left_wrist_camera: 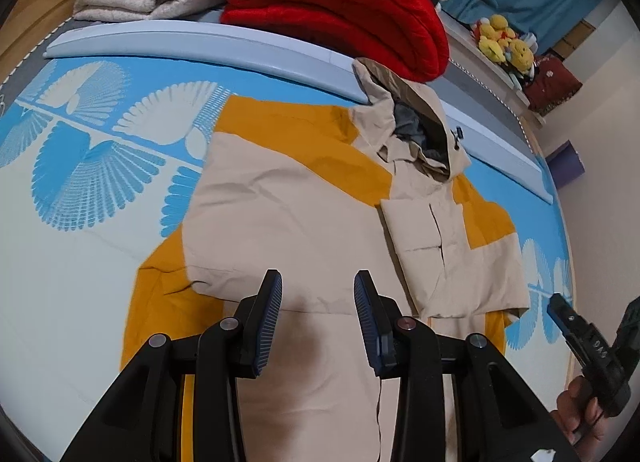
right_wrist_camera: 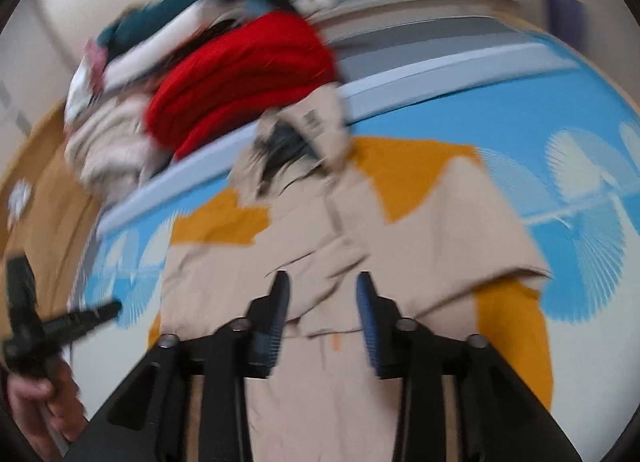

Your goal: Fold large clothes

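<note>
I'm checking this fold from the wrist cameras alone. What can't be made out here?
- Jacket hem: cut off by the bottom edge and hidden behind the left gripper, left wrist view.
- Label on the hood: motion blur, right wrist view.
- Pile behind the red folded garment: smeared by blur, right wrist view.

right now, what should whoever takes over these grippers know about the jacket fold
Left gripper: fingers apart, nothing between them, above the jacket's body.
Right gripper: fingers apart, empty, over the jacket; that view is blurred.
Jacket: beige and mustard, flat on the blue patterned bed cover, hood toward the red folded pile.
Done: both sleeves look folded in over the front.
Left: fold the body up, then stack it.
</note>
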Demonstrator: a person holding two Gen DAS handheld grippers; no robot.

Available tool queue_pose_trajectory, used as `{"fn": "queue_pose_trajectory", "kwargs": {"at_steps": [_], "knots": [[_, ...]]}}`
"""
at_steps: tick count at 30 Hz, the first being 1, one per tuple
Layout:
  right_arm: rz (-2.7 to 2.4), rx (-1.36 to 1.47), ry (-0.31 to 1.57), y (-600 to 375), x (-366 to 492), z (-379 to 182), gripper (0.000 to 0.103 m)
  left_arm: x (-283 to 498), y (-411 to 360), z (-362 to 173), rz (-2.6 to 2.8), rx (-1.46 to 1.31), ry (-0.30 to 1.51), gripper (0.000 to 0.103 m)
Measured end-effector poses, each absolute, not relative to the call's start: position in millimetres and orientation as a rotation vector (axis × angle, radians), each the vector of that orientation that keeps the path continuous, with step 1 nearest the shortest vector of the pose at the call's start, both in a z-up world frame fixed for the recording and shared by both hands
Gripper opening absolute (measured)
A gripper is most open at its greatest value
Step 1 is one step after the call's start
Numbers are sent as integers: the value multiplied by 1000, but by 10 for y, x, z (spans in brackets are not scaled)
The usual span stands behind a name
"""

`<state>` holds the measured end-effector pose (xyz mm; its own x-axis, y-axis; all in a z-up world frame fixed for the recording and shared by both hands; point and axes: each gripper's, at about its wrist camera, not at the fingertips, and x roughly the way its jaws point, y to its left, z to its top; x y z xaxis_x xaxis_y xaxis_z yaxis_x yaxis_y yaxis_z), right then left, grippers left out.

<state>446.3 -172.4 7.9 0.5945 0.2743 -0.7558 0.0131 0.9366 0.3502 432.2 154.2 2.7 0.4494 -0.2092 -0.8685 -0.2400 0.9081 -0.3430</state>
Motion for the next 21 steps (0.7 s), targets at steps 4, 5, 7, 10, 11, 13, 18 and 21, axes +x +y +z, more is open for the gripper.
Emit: {"fn": "queue_pose_trajectory", "kwargs": {"at_steps": [4, 5, 7, 10, 11, 13, 18, 21], "knots": [[119, 424, 945, -2029, 4451, -91, 39, 4378, 1344, -41, -17, -431, 1114, 12], [107, 427, 947, -2070, 4470, -123, 39, 4394, 1283, -59, -28, -420, 1112, 11], [39, 431, 976, -2168, 4582, -262, 39, 4442, 1101, -110, -58, -375, 1111, 11], [-57, 520, 1062, -2468, 4770, -513, 39, 4504, 842, -222, -95, -311, 1120, 11], [-98, 554, 1081, -2581, 4798, -585, 39, 4519, 778, -254, -106, -299, 1121, 11], [-163, 637, 1116, -2811, 4848, -729, 39, 4554, 606, -332, -126, -269, 1111, 12], [-122, 739, 1135, -3032, 4972, -862, 39, 4643, 222, -547, -199, -202, 1108, 15], [-101, 753, 1110, -3048, 4945, -829, 4, 4691, 19, -663, -232, -170, 1103, 18]]}}
